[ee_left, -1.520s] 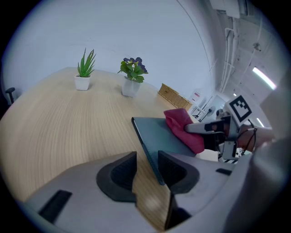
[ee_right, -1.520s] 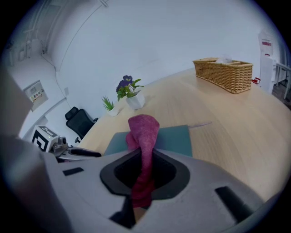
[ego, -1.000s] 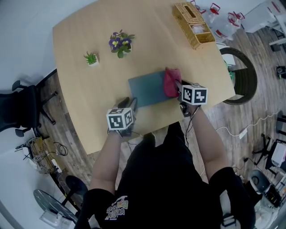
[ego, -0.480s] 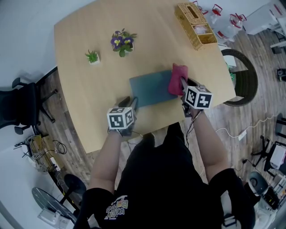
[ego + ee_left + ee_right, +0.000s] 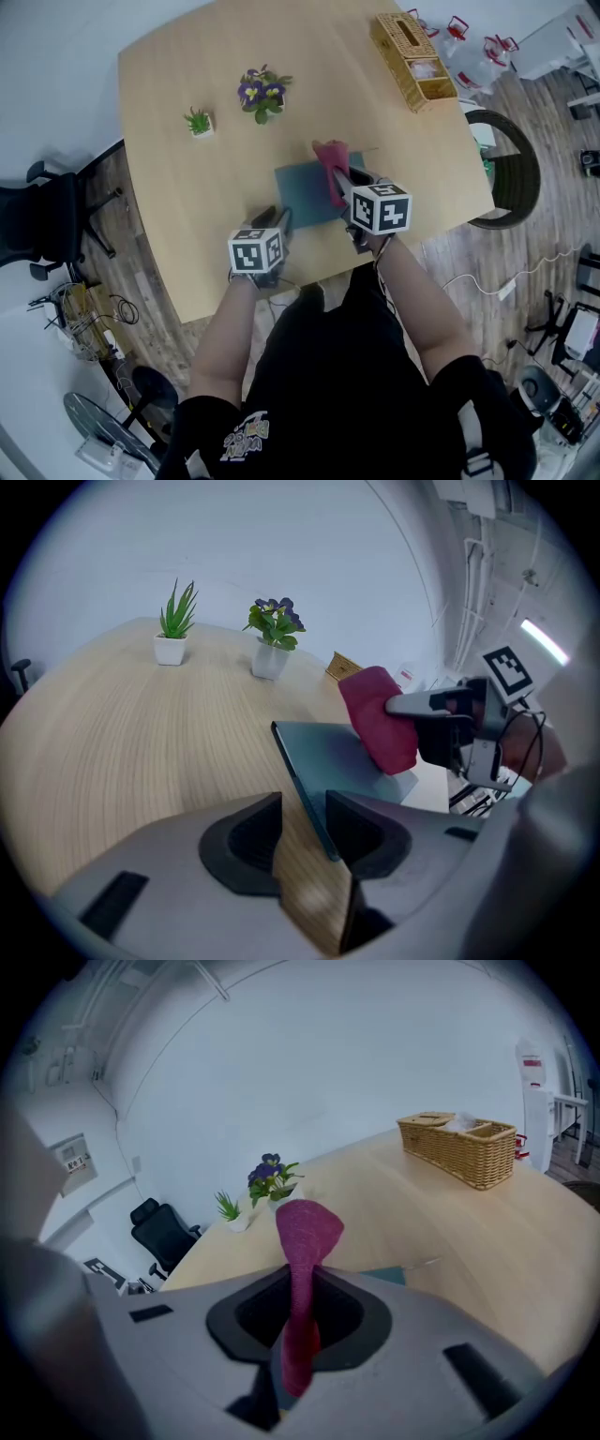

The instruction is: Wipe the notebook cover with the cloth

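Over the pale wooden surface (image 5: 187, 234), as the head view looks down, a grey-blue notebook (image 5: 305, 192) lies flat near the person's edge. The right gripper (image 5: 343, 184) holds a magenta cloth (image 5: 330, 161) over the notebook's far right part. The left gripper (image 5: 281, 223) sits at its near left corner. A flower pot (image 5: 262, 92), a small green plant (image 5: 198, 122) and a wicker basket (image 5: 412, 45) stand well apart on the far side.

The left gripper view shows its fingers (image 5: 246, 832) apart, with the notebook's near edge running between them and neither pad plainly pressing it.

The right gripper view shows its fingers (image 5: 251, 1314) clamped on the cloth, which sticks up from between them.
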`<state>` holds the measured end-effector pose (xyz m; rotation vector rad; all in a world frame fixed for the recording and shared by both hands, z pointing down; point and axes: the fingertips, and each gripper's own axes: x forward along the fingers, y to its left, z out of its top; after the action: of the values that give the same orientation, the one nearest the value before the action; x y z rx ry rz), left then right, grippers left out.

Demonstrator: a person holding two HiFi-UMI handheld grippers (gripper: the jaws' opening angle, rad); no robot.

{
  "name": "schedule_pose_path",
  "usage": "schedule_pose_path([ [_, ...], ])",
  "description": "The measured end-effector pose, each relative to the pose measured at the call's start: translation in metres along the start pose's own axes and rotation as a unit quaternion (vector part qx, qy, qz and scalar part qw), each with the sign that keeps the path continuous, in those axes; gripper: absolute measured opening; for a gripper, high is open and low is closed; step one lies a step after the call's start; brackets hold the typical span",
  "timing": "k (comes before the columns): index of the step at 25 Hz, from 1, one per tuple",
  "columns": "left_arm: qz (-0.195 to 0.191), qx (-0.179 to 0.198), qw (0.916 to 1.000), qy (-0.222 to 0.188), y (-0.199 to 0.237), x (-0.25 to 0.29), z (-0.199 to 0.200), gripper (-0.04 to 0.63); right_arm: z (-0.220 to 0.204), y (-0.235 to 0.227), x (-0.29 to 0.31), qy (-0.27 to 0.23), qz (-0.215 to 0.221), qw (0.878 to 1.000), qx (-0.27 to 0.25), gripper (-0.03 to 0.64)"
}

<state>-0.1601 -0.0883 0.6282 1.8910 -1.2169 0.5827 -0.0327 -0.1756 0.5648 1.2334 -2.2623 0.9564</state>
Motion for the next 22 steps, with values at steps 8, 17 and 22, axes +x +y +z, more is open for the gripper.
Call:
schedule_pose_path([
  [8, 0.0, 0.001, 1.0, 0.001, 0.0, 0.001, 0.0, 0.142, -0.015, 0.066, 0.043, 0.05, 0.062, 0.996, -0.031, 0.055],
  [17, -0.004, 0.0, 1.0, 0.003, 0.0, 0.001, 0.0, 0.141, -0.031, 0.109, 0.082, 0.098, 0.103, 0.988, -0.065, 0.055],
  [22, -0.006, -0.002, 1.0, 0.003, 0.002, 0.001, -0.001, 0.141, -0.047, 0.107, 0.098, 0.131, 0.099, 0.983, -0.084, 0.055],
])
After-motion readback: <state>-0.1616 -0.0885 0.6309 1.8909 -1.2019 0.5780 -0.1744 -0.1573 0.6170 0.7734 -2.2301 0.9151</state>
